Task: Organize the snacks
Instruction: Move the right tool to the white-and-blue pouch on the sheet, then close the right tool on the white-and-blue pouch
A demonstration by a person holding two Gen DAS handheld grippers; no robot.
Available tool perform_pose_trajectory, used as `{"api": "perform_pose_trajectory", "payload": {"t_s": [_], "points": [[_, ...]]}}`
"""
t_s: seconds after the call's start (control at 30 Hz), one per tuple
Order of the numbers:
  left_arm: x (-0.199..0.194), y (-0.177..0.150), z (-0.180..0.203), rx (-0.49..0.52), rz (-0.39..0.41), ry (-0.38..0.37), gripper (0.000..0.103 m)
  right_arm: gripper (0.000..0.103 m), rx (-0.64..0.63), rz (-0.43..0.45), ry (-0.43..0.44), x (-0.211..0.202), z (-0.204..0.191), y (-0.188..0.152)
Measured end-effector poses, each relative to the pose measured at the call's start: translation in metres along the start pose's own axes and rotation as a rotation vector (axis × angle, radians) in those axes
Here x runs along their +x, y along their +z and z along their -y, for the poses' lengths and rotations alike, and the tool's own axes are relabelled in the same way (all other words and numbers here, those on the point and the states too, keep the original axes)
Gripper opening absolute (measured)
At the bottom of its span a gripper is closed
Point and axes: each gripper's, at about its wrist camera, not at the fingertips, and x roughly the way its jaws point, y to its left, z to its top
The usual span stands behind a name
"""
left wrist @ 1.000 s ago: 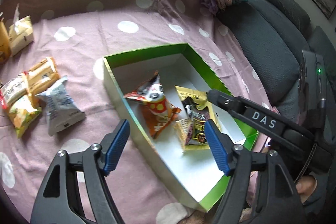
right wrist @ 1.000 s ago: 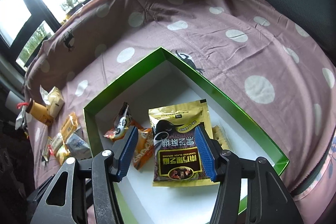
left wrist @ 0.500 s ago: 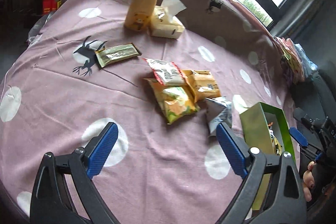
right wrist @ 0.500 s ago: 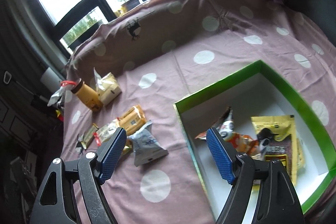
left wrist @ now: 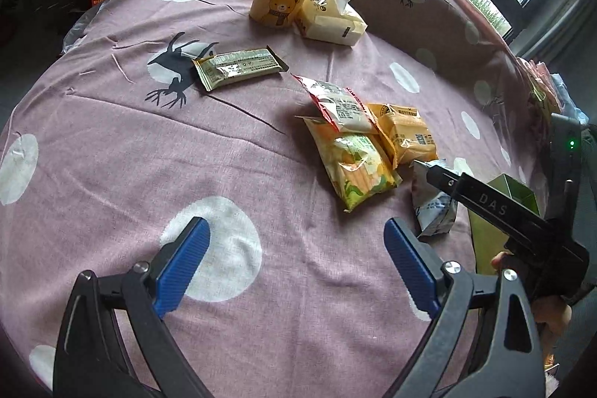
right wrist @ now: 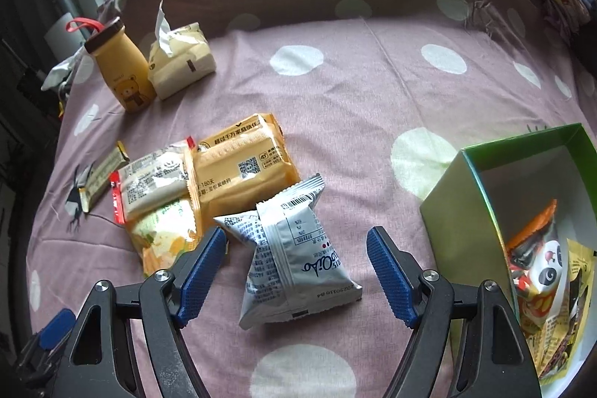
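Mauve polka-dot cloth (right wrist: pixel 373 92) covers the surface, and the green box (right wrist: pixel 459 204) is my reference. Inside the box: an orange panda-print packet (right wrist: pixel 537 260) and a yellow pouch (right wrist: pixel 576 290). Well apart from the box on the cloth sits a loose cluster: silver-white packet (right wrist: pixel 294 248) nearest the box, then an orange packet (right wrist: pixel 242 163), a red-edged packet (right wrist: pixel 153 181) and a yellow-green packet (right wrist: pixel 164 234), overlapping each other. Farther from the box lies a flat gold bar wrapper (left wrist: pixel 238 66) on a deer print. Farthest out: a yellow bear bottle (right wrist: pixel 119 69) upright, touching a tissue pack (right wrist: pixel 179 58). Right gripper (right wrist: pixel 296 271) hovers over the silver-white packet, jaws spread, packet between them but pads not pressing on it; jaws have just been opening. Left gripper (left wrist: pixel 294 267) is over bare cloth, far side of the cluster from the box, jaws spread wide, nothing between them, also just been opening.
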Motion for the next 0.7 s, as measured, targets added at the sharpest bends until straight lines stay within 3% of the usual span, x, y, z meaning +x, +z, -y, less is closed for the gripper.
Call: {"api": "perform_pose_trajectory", "payload": {"t_s": [0.1, 0.17, 0.3, 0.7], "points": [[0.002, 0.001, 0.0, -0.004, -0.016, -0.008, 0.095, 0.078, -0.002, -0.014, 0.046, 0.005, 0.001, -0.003], [0.003, 0.001, 0.0, -0.002, -0.015, 0.0, 0.095, 0.061, -0.01, -0.028, 0.047, 0.009, -0.004, -0.004], [0.003, 0.002, -0.004, -0.015, -0.016, 0.013, 0.095, 0.045, 0.0, -0.041, 0.051, 0.008, -0.004, -0.007], [-0.002, 0.006, -0.019, -0.09, -0.017, 0.011, 0.095, 0.044, -0.026, -0.253, 0.252, -0.008, -0.029, -0.047]]}}
